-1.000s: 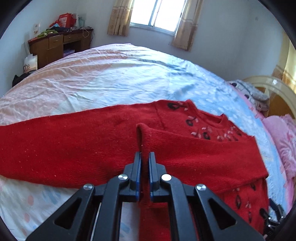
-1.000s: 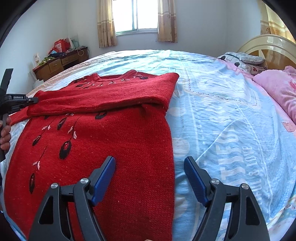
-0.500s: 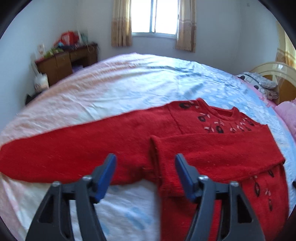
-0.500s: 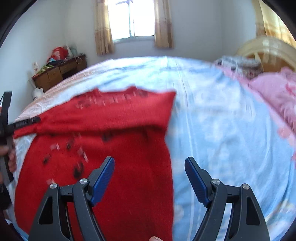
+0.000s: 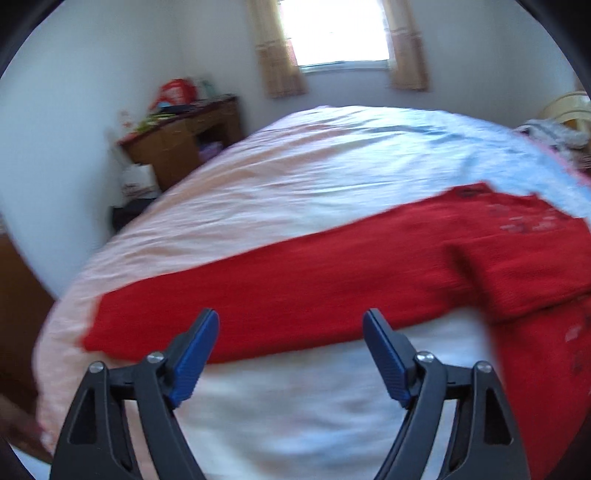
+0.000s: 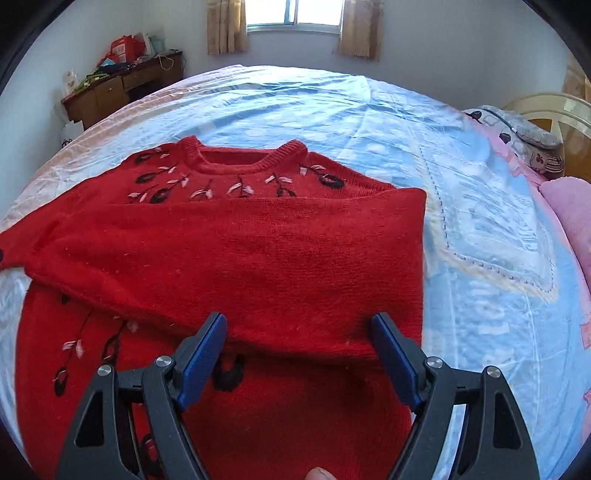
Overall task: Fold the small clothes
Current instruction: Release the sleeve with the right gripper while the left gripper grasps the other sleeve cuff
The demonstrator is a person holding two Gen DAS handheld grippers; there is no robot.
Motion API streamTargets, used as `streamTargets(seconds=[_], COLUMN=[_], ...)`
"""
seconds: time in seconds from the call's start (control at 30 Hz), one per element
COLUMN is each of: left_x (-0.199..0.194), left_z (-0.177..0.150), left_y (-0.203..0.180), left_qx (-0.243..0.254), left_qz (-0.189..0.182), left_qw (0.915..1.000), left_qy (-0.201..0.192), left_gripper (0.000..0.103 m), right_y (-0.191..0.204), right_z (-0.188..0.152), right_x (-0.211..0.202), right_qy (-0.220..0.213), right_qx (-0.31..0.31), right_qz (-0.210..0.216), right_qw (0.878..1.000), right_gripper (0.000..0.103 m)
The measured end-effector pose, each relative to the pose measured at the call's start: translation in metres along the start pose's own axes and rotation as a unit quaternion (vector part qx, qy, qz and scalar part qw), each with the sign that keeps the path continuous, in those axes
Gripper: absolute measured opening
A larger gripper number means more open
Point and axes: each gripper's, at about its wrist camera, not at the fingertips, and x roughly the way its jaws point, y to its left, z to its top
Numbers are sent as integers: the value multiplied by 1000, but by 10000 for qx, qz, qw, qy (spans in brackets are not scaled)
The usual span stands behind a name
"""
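Observation:
A red knit sweater (image 6: pixel 258 258) with dark embroidered flowers lies flat on the bed. One sleeve is folded across its chest. The other sleeve (image 5: pixel 258 291) stretches straight out to the left in the blurred left wrist view. My left gripper (image 5: pixel 291 332) is open and empty, just in front of that outstretched sleeve, near its cuff end. My right gripper (image 6: pixel 299 332) is open and empty, over the sweater's body at the lower edge of the folded sleeve.
The bed has a blue and pink sheet (image 6: pixel 480 240). A wooden desk (image 6: pixel 122 88) with clutter stands by the far left wall. Pillows (image 6: pixel 524 129) and a headboard are at the right. A window (image 6: pixel 291 14) is on the far wall.
My left gripper let go of the folded sleeve's cuff, opened, and swung left toward the outstretched sleeve. My right gripper moved forward over the sweater toward the folded sleeve.

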Motion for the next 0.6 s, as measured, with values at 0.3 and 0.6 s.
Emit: streamTargets(seconds=[0.3, 0.6], left_x=[28, 46], left_z=[-27, -33], left_y=[146, 188], left_qx=[-1355, -2147], left_qz=[1060, 686], left_qw=[9840, 9733], left_qy=[465, 446], left_gripper=[87, 78], right_y=[98, 170], right_z=[27, 6], right_x=[-5, 19], right_qy=[-479, -676], right_qx=[-571, -1061], right_qz=[691, 953], right_qw=[9948, 9875], right_gripper=[81, 81])
